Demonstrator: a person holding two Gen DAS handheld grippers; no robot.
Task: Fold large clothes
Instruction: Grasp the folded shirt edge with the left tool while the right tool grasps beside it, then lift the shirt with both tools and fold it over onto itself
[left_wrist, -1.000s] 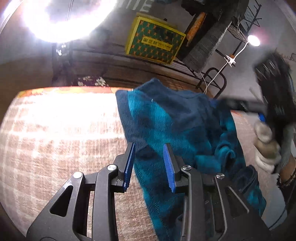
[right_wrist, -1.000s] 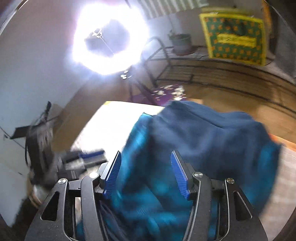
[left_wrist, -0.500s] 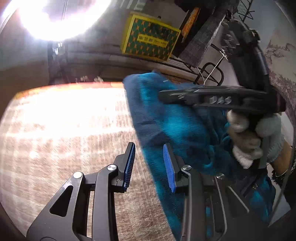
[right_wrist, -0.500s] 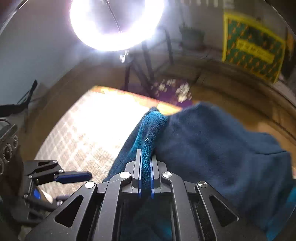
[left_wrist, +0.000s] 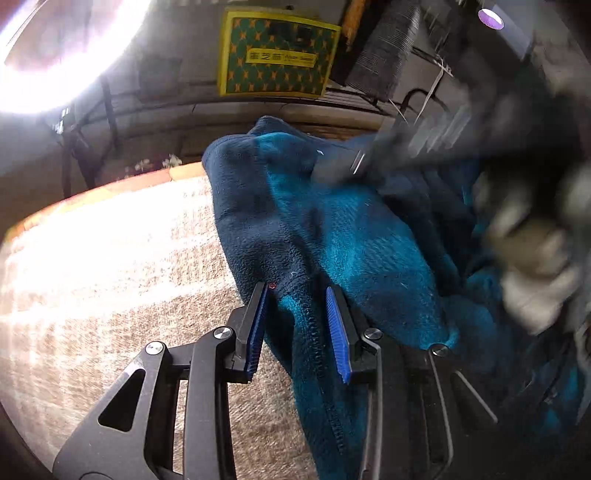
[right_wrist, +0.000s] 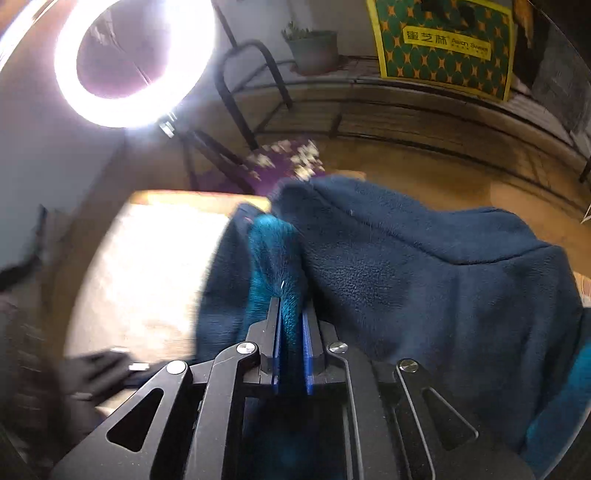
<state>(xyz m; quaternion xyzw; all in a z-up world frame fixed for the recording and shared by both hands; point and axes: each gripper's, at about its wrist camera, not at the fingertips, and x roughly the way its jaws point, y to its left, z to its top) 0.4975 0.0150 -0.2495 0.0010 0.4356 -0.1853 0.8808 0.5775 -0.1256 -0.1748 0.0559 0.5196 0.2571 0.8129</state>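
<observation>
There is one blue fleece garment (left_wrist: 332, 236), bunched over the right part of the table (left_wrist: 110, 266) and reaching its far edge. The left gripper (left_wrist: 297, 325) has its two fingers wide apart, with the zipper edge (left_wrist: 317, 350) of the garment between them, not pinched. The right gripper (right_wrist: 291, 347) is nearly closed and holds one teal fold of the garment (right_wrist: 424, 280). One ring light (right_wrist: 136, 62) and one yellow-green box (right_wrist: 443, 44) stand behind.
</observation>
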